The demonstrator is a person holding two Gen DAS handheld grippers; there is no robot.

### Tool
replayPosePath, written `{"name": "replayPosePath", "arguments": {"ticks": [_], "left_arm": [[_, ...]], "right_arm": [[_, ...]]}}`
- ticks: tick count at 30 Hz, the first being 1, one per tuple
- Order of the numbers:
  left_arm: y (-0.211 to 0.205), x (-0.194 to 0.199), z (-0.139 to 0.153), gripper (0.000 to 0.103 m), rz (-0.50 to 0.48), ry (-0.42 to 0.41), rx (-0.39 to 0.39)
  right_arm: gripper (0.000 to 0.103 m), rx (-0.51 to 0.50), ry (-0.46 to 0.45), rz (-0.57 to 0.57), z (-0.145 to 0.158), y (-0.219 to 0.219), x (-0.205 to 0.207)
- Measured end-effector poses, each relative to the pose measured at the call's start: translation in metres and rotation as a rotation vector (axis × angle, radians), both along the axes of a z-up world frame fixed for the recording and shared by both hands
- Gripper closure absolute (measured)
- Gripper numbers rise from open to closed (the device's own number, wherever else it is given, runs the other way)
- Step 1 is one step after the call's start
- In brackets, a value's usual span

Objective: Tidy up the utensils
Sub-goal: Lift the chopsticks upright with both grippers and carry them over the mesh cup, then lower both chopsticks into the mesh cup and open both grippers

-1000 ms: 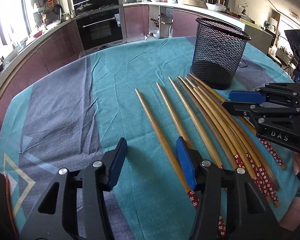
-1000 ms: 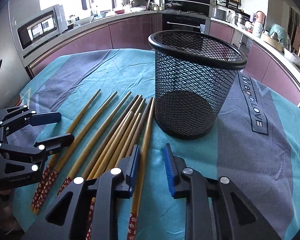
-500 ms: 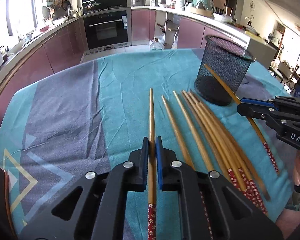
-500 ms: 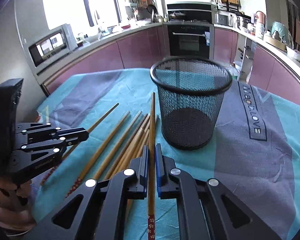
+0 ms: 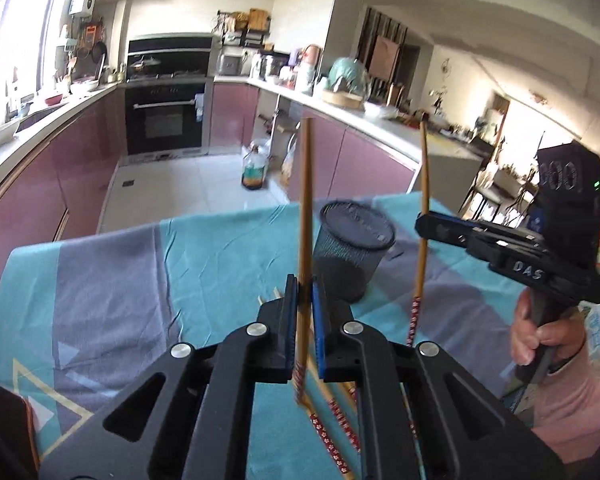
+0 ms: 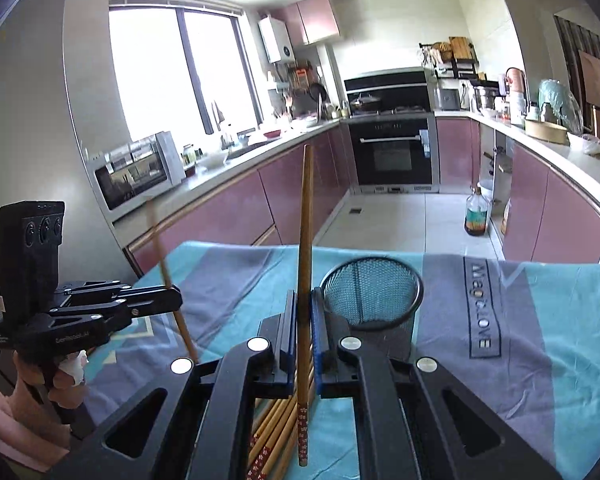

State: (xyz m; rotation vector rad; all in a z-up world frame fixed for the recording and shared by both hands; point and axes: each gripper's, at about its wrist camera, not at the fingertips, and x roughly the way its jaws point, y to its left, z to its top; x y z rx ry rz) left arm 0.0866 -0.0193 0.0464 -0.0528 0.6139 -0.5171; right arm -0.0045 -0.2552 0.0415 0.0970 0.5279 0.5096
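My left gripper (image 5: 304, 286) is shut on a bamboo chopstick (image 5: 305, 200) and holds it off the table, its thin end pointing up. My right gripper (image 6: 302, 312) is shut on a second chopstick (image 6: 306, 220), also raised and nearly upright. The black mesh cup (image 5: 352, 252) (image 6: 372, 292) stands on the tablecloth just beyond both grippers. Several more chopsticks (image 6: 276, 420) (image 5: 334, 412) with red flowered ends lie on the cloth under the grippers. Each wrist view shows the other gripper off to its side, right gripper (image 5: 424, 228) and left gripper (image 6: 176, 300), each with its stick.
A teal and grey tablecloth (image 6: 540, 320) covers the table; its far edge lies just past the cup. Beyond are the kitchen floor with a bottle (image 6: 476, 216), pink cabinets and an oven (image 5: 164, 116). A person's hand (image 5: 540, 336) grips the right tool.
Both grippers closed, each on one chopstick lying on the cloth, then rose and tilted up. The two sticks now stand lifted clear of the table.
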Motion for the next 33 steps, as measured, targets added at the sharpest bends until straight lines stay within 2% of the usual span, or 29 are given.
{"name": "replayPosePath", "arguments": {"ticks": [10,17,20,25,33], "left_arm": [[-0.014,0.017,0.067,0.095,-0.027,-0.086,-0.154],[-0.053,0.038,0.101,0.095,-0.038,-0.141,-0.169],[-0.071,0.052,0.106,0.095,-0.034,-0.141,-0.158],[-0.101,0.073,0.090,0.095,-0.027,-0.088,-0.114],[-0.141,0.107,0.038,0.095,-0.082,0.050,-0.006]], "right_arm": [[0.098,0.022,-0.124,-0.026,0.046,-0.012,0.020],[0.098,0.021,-0.185,-0.082,0.064,-0.019,0.045],[0.098,0.020,-0.190,-0.105,0.066,-0.022,0.056],[0.098,-0.007,-0.158,-0.128,0.048,-0.020,0.075],[0.097,-0.090,0.062,-0.085,-0.006,-0.002,0.109]]}}
